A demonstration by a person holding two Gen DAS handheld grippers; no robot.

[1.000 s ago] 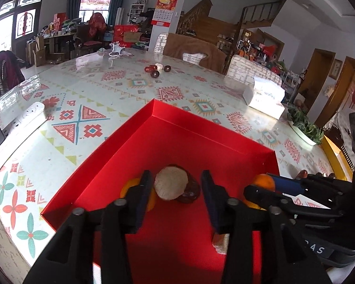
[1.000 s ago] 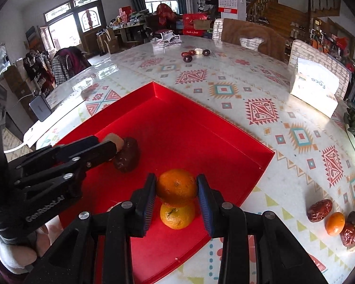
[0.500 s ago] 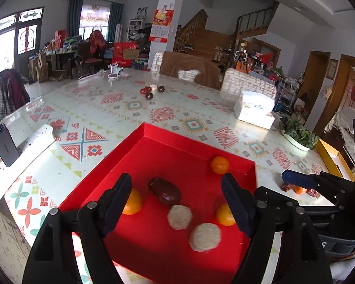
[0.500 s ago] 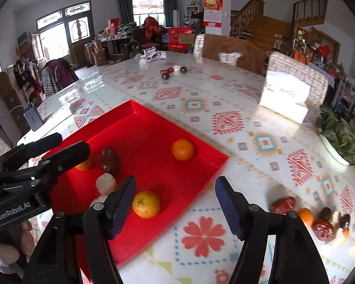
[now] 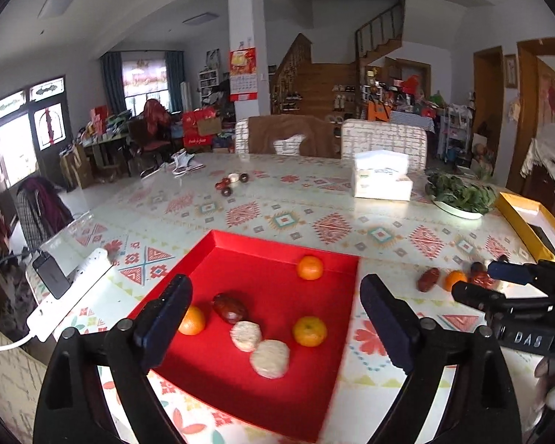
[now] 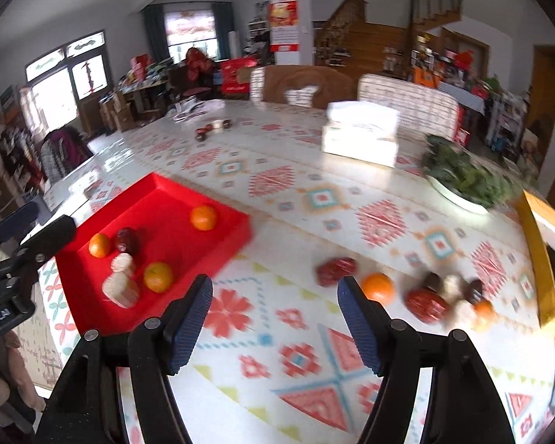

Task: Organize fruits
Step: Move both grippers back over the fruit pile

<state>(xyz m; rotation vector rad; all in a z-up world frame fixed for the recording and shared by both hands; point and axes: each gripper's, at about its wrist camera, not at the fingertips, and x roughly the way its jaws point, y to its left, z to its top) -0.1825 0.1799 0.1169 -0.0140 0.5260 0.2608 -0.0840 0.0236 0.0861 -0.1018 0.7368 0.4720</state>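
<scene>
A red tray [image 5: 240, 259] lies on the patterned table and holds three oranges [image 5: 309, 330], a dark red date [image 5: 229, 308] and two pale round cakes [image 5: 269, 358]. My left gripper [image 5: 273, 329] is open and empty, raised above the tray's near side. My right gripper [image 6: 275, 325] is open and empty, over bare table right of the tray [image 6: 159, 192]. A loose pile of fruit lies beyond it: a red date [image 6: 336, 271], an orange [image 6: 378, 288] and several more pieces [image 6: 447, 301]. The pile also shows in the left wrist view [image 5: 455, 280].
A tissue box [image 5: 383, 179], a plate of greens [image 5: 460, 196] and a yellow box [image 5: 536, 225] stand at the right. A few small fruits [image 5: 231, 183] lie far back. A white power strip [image 5: 70, 292] and phone lie at the left edge.
Both grippers opened, leaving a cake and an orange in the tray, then lifted and pulled back. The right gripper swung right toward the loose fruit pile.
</scene>
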